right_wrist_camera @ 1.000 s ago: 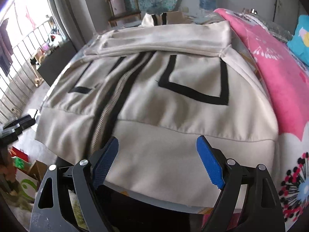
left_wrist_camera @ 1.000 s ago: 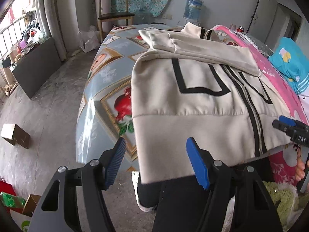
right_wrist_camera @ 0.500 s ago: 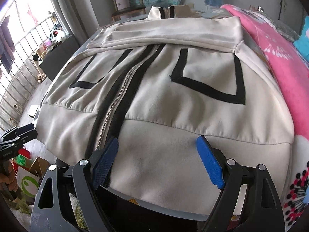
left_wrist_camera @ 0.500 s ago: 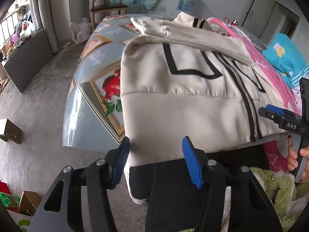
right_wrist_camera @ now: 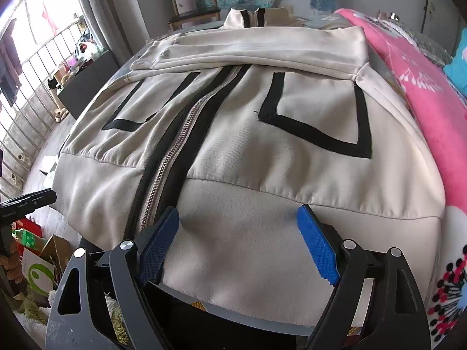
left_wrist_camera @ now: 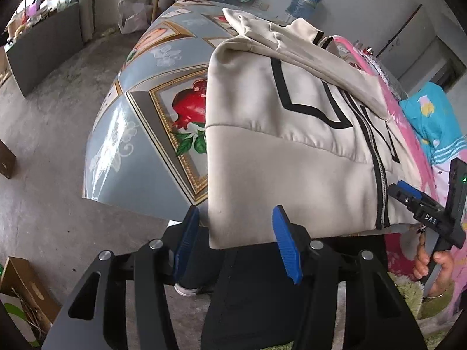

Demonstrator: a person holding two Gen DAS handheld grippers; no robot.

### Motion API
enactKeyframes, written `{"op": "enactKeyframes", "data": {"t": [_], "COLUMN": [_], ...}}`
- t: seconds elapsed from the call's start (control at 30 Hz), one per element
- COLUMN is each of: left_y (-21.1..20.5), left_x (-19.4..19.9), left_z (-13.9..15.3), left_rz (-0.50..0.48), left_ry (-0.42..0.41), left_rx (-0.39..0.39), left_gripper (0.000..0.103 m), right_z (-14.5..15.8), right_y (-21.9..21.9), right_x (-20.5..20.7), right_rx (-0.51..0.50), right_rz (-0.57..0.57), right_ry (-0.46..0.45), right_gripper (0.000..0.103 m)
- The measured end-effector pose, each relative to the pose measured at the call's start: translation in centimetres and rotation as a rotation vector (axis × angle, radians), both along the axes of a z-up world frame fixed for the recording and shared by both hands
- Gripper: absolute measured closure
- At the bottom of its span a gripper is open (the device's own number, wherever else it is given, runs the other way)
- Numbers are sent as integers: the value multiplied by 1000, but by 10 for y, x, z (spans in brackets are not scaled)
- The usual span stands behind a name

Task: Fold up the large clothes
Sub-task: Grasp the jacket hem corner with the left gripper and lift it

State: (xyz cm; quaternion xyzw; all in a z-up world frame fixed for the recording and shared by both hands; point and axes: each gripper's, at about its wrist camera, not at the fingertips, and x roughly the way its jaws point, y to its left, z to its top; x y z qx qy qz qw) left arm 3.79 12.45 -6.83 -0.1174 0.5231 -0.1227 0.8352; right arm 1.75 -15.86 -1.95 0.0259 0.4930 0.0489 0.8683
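Flat on the glossy table [left_wrist_camera: 140, 157], whose printed cloth shows gold-framed pomegranates on grey-blue, lies a cream zip-up jacket [right_wrist_camera: 292, 145] of soft knit, front side up. Black bands frame an angular outline on each chest panel, and a metal-toothed zipper [right_wrist_camera: 172, 151] edged in black runs down the middle. Its sleeves are folded straight across the chest near the collar, and its wide plain hem band hangs slightly over the table's near edge.

At the hem's left corner, the left gripper [left_wrist_camera: 233, 242] has just been narrowing its jaws; the ribbed blue pads [left_wrist_camera: 284, 243] stand either side of that corner, about half apart, the left pad just beside the cloth edge, not pressing it. The right gripper [right_wrist_camera: 238, 243] is spread wide over the hem band just right of the zipper, its textured pads resting on or barely above the fabric; no pinch shows. Along the table's right edge lies a pink fleece blanket [right_wrist_camera: 420, 93] with a flower print.
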Motion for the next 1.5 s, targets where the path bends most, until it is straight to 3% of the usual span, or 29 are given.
{"op": "enactKeyframes", "data": {"t": [0.1,0.17,0.27,0.43,0.6,0.8,1.1,1.27,1.37,1.43,1.47,1.5], "left_y": [-1,-2,-3,6,7,3,5,6,9,11,12,13], "left_x": [-1,-3,-5,-8,-8,-8,10,12,14,15,16,17], "left_z": [0,2,3,10,30,60,81,83,80,78,76,75], "left_rz": [-4,-18,-27,-17,-42,-87,-101,-99,-87,-81,-76,-73], "left_ry": [7,5,16,15,-20,-74,-61,-49,-35,-27,-17,-9], "left_rx": [-5,-3,17,-36,-79,-114,-238,-287,-330,-340,-347,-356], "left_gripper": [53,67,76,92,96,97,97,97,97,97,97,96], "right_z": [1,3,8,25,41,37,18,18,16,16,16,17], "right_y": [-1,-1,-1,19,65,128,181,199,205,201,198,195], "right_x": [1,1,-1,-6,-8,-7,-6,-5,-3,-2,0,1], "right_rx": [4,10,36,54,97,178,184,130,86,80,91,102], "right_rz": [-3,-5,5,105,315,547,673,676,659,635,627,614], "right_ry": [1,0,-12,-70,-128,-141,-172,-213,-236,-243,-242,-241], "right_gripper": [23,23,23,23,23,23,23,39,53,76,81,94]}}
